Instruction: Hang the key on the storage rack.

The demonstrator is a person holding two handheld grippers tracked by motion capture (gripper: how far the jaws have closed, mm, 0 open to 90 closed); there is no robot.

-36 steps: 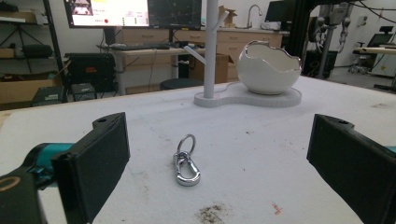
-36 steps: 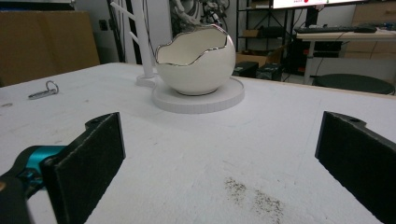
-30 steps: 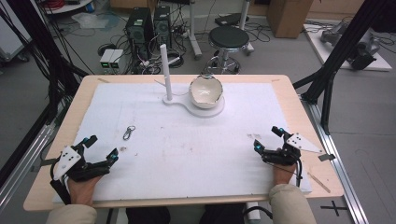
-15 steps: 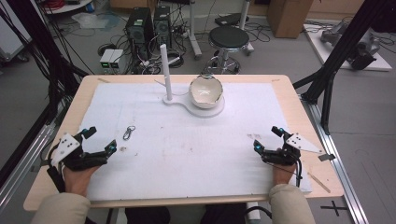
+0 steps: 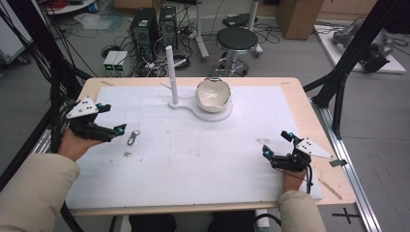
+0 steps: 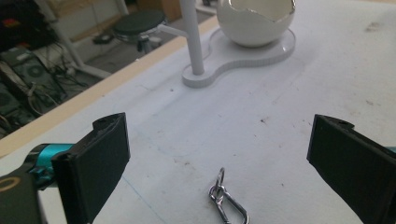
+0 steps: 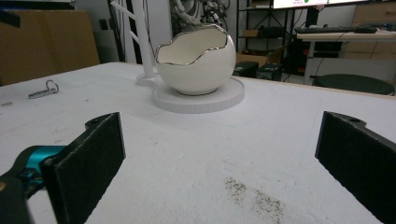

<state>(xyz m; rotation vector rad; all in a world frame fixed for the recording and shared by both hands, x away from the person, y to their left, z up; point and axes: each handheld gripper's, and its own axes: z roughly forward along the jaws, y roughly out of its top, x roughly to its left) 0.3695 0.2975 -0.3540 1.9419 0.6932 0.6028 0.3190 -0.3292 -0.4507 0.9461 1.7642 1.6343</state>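
A small metal key clip (image 5: 133, 137) lies on the white mat at the left. My left gripper (image 5: 110, 118) hovers just left of it, open, jaws pointing at the clip. In the left gripper view the clip (image 6: 227, 201) lies low between the two wide-apart jaws. A white eggshell-shaped bowl (image 5: 213, 94) stands on a white base with an upright post (image 5: 170, 75) at the back middle. My right gripper (image 5: 275, 144) rests open at the right front of the table, with nothing between its jaws. In the right gripper view the bowl (image 7: 195, 60) stands ahead and the clip (image 7: 43, 90) lies far left.
The white mat (image 5: 203, 159) covers most of the wooden table (image 5: 333, 145). Dirt specks mark the mat near the front left. A black stool (image 5: 237, 38), computer towers (image 5: 150, 24) and cables stand on the floor behind the table. Black frame legs (image 5: 348, 63) flank the sides.
My left gripper has moved forward and away from the table's front edge, up to the left of the key clip. The right gripper has stayed in place.
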